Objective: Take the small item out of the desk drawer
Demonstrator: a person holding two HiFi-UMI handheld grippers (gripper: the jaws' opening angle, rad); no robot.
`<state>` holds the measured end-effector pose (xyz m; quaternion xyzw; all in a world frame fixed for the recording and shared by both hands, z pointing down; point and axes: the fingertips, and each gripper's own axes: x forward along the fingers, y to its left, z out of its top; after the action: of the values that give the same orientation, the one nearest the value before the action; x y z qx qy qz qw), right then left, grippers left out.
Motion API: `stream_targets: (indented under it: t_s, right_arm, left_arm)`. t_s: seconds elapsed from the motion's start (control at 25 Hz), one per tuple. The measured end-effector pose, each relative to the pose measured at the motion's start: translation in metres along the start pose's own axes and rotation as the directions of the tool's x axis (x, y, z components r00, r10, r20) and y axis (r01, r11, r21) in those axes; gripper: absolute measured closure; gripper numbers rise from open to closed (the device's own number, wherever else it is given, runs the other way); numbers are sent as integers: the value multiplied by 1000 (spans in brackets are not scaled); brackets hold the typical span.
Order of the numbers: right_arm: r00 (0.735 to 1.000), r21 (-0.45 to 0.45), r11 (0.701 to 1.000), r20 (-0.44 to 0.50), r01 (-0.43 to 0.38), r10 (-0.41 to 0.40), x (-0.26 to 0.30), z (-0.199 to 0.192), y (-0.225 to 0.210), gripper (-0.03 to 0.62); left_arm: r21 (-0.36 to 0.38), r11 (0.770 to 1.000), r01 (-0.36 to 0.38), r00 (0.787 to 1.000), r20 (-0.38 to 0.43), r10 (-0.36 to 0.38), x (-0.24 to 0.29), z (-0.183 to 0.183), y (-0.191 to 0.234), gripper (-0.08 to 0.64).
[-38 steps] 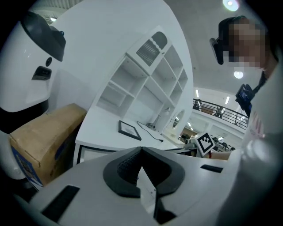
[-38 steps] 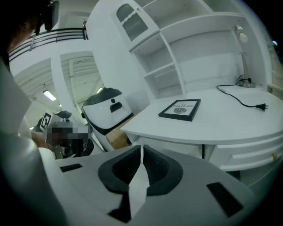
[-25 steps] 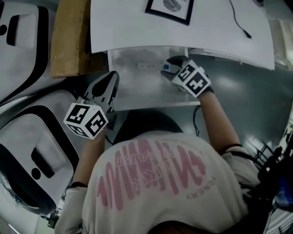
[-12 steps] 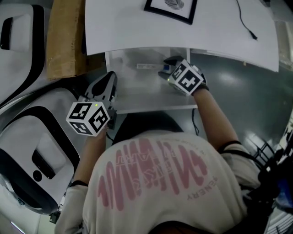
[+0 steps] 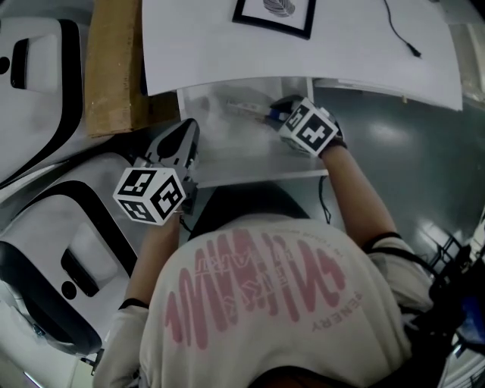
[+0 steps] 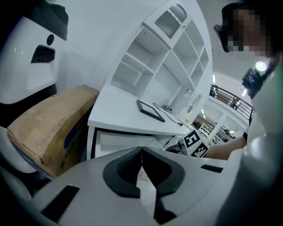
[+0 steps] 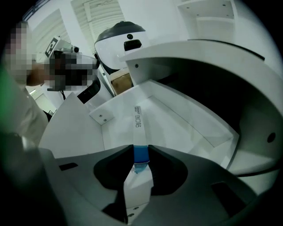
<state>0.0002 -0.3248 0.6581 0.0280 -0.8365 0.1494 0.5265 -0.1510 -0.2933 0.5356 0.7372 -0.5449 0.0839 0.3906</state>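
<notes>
Inside desk drawer (image 5: 235, 151): right claw (image 7: 140, 150) closing onto white-and-blue packet (image 7: 137, 121); left claw (image 6: 141, 152) shut, empty. Grasp step; next likely needs a lift clear.

A cardboard box (image 5: 114, 64), a flat black-framed picture (image 5: 274, 15) and white open shelves (image 6: 163, 57).

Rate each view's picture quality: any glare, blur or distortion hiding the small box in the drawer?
Head view: dim, soft glare on the floor. Right gripper view: strong fisheye bending the drawer, dark corners, small box crisp. Left gripper view: washed-out bright background, mosaic patch top right.
</notes>
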Motion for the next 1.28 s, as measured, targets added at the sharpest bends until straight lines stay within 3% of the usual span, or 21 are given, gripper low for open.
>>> stream_targets:
  t_s: [0.4,0.56,0.68,0.92,1.12,1.28]
  right_arm:
    - [998,-47,997,14,57,-56,-75,12,43,485]
    - [989,-36,991,67,132,-130,-111,18,62,486]
    - [967,-31,974,127,225,-219,-140,30,70,486]
    - [878,99,923,285,372,-384,-200,49,91,486]
    - [762,276,882,445,382,-470,-253,55,118,486]
    - [664,349,847,526,401,-532,-285,55,146,486]
  left_arm:
    - [28,1000,3,994,106,-6,-47,18,-29,531]
    - [20,1000,6,987,158,-9,-69,26,-42,531]
    - [44,999,18,979,200,-26,-82,34,-54,531]
    - [86,996,-25,968,250,2,-116,41,-79,531]
    - [135,991,16,951,305,-57,-153,46,-121,531]
    - [177,984,34,937,337,-93,-183,41,-144,531]
